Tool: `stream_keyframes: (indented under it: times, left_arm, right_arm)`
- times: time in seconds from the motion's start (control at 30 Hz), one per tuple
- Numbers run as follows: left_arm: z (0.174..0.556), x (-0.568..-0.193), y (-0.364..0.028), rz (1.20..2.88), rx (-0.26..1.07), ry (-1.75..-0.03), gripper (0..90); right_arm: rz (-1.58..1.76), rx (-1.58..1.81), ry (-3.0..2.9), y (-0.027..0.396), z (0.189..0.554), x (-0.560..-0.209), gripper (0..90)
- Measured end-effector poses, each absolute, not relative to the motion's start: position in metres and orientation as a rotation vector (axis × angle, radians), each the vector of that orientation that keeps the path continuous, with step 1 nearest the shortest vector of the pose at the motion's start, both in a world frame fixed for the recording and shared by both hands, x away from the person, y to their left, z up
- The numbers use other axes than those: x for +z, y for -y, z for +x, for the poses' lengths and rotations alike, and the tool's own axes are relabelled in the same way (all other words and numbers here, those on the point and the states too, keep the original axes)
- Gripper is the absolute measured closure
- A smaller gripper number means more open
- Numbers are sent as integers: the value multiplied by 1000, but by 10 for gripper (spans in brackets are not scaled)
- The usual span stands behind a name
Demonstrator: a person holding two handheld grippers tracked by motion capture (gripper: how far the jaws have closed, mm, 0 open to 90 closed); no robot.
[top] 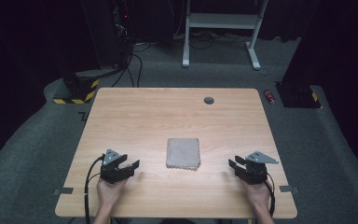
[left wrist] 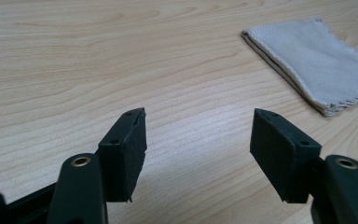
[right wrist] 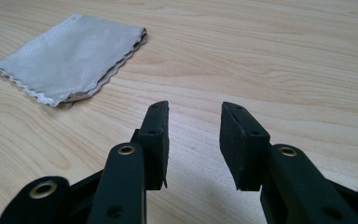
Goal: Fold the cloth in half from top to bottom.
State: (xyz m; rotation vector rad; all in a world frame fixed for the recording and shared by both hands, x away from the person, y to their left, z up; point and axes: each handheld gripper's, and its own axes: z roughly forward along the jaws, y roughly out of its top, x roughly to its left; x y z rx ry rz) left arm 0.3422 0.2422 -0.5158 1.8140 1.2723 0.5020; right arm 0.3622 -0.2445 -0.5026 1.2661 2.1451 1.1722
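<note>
A folded grey cloth (top: 183, 153) lies flat near the middle of the wooden table (top: 168, 112). My left gripper (top: 129, 167) rests low at the front left, jaws open and empty, a hand's width left of the cloth. In the left gripper view the cloth (left wrist: 317, 63) sits at the upper right, beyond the gripper (left wrist: 199, 128). My right gripper (top: 234, 166) sits at the front right, jaws open with nothing between them. The right gripper view has the cloth (right wrist: 70, 58) at the upper left, ahead of the gripper (right wrist: 195, 122).
A small dark round disc (top: 209, 100) is set in the table near its far edge. Beyond the table stand a white metal frame (top: 221, 28), black equipment with cables (top: 121, 42), and a red can (top: 270, 96) on the carpet.
</note>
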Motion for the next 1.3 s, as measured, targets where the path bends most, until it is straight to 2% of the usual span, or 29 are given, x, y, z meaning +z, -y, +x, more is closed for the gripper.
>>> stream_keyframes:
  times: [1.07,1.2,1.3]
  left_arm:
    - [354,-528,-242,1892,560,-1363,352]
    - [353,-528,-239,1922,589,-1354,340]
    - [353,-528,-234,1954,613,-1337,319]
  right_arm:
    - [1290,984,-2167,245,373,-521,623]
    - [1284,958,-2172,244,373,-522,607]
    - [1275,930,-2170,244,374,-522,555]
